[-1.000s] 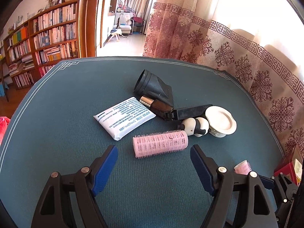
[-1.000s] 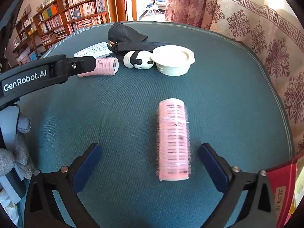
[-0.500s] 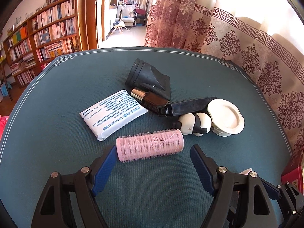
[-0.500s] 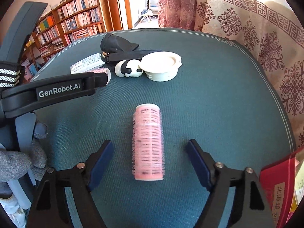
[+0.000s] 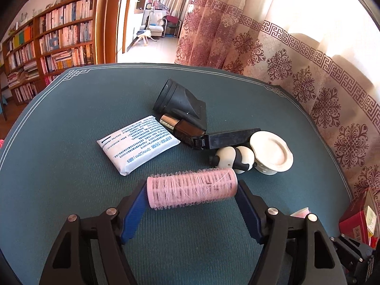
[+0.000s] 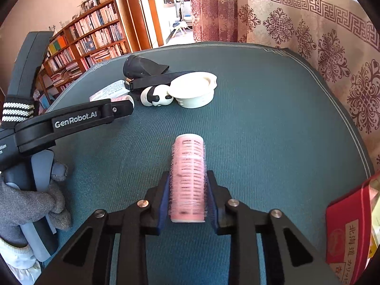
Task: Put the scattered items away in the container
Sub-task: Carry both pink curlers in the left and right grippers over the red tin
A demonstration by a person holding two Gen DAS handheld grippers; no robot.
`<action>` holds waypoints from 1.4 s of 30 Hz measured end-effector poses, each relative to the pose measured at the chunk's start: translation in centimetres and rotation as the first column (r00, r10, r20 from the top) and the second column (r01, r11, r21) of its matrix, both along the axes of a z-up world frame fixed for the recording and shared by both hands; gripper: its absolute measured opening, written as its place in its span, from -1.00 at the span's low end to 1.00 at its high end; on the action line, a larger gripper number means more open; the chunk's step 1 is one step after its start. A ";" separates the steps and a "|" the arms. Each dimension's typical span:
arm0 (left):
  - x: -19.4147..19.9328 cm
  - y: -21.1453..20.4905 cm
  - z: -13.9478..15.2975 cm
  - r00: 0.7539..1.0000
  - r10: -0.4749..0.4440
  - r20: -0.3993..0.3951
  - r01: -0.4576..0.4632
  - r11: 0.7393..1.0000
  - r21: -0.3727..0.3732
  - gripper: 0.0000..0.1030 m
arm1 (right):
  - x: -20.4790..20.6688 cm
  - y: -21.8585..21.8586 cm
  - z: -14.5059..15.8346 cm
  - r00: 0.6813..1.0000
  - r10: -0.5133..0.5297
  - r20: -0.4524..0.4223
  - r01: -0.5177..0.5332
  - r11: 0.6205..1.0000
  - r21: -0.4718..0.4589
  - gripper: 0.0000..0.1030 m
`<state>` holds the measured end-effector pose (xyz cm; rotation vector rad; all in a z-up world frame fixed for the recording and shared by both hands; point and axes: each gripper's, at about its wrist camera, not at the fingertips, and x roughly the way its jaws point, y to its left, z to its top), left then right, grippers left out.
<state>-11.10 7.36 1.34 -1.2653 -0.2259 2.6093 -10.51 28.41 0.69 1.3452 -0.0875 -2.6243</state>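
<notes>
Right wrist view: picking-up step in hand, right tongs (image 6: pixel 187 197) closing across the sides of a pink hair roller (image 6: pixel 188 178) lying on the green tabletop (image 6: pixel 273 142), pads already against its bristles. Left wrist view: left tongs (image 5: pixel 192 201) closing endwise on a second pink roller (image 5: pixel 192 187), blue pads at both ends. Next, probably, lifting both clear and carrying toward the container, likely the red box (image 6: pixel 349 237) at right, barely in view.

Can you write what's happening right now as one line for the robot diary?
left gripper: closing, ends of pink roller | right gripper: closing, sides of second roller | red box: nothing dropped in yet
</notes>
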 end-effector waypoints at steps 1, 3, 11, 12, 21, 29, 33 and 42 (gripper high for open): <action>0.4 -0.1 0.3 1.000 -0.005 -0.009 0.005 1.000 0.009 0.44 | 0.0 0.3 0.1 1.000 -0.007 -0.002 0.007 1.000 -0.015 -0.41; 1.0 -0.3 1.0 1.000 -0.012 -0.025 0.013 1.000 0.027 0.44 | 0.1 0.7 0.3 1.000 -0.020 -0.007 0.019 0.999 -0.041 -0.41; 1.7 0.0 1.7 0.998 -0.054 -0.035 0.056 0.997 0.057 0.44 | 2.0 1.7 2.1 0.998 -0.051 -0.030 0.048 0.993 -0.106 -0.41; 1.9 0.1 1.7 0.998 -0.059 -0.036 0.061 0.996 0.058 0.44 | 2.4 1.7 2.6 0.998 -0.058 -0.040 0.053 0.993 -0.108 -0.41; 3.7 1.8 3.4 0.990 -0.115 -0.082 0.120 0.991 0.065 0.44 | 6.6 3.7 6.0 0.985 -0.134 -0.111 0.123 0.988 -0.098 -0.41; 6.2 4.6 5.2 0.971 -0.203 -0.123 0.211 0.976 0.056 0.44 | 11.9 8.5 8.8 0.953 -0.243 -0.183 0.227 0.968 -0.104 -0.41; 7.7 6.4 6.0 0.959 -0.251 -0.132 0.261 0.964 0.056 0.44 | 14.3 12.1 9.1 0.923 -0.331 -0.193 0.318 0.943 -0.100 -0.41; 11.7 12.9 8.0 0.905 -0.392 -0.162 0.400 0.916 0.019 0.44 | 18.0 18.2 8.8 0.864 -0.462 -0.200 0.447 0.887 -0.116 -0.41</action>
